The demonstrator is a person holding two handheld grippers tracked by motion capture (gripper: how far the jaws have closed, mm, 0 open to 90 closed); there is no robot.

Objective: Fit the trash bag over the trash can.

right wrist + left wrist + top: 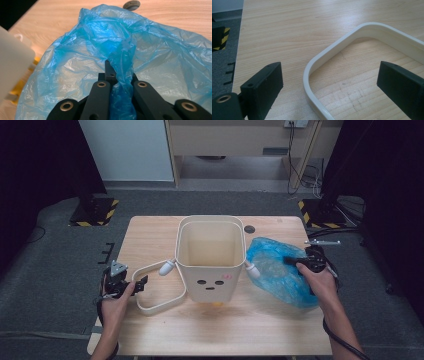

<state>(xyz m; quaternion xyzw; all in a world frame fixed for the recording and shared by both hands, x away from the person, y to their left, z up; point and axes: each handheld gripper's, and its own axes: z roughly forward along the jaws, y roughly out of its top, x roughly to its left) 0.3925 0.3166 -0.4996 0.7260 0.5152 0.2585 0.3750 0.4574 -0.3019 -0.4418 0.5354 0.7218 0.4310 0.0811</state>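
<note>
Right of the bin (210,260), blue bag (280,270) lengthwise toward the person, pinched in right gripper (294,262) jaws; left gripper (141,284) jaws wide, empty.

One cream bin (210,265), one cream rim frame (155,292), one blue plastic bag (280,270), two handheld grippers.
</note>
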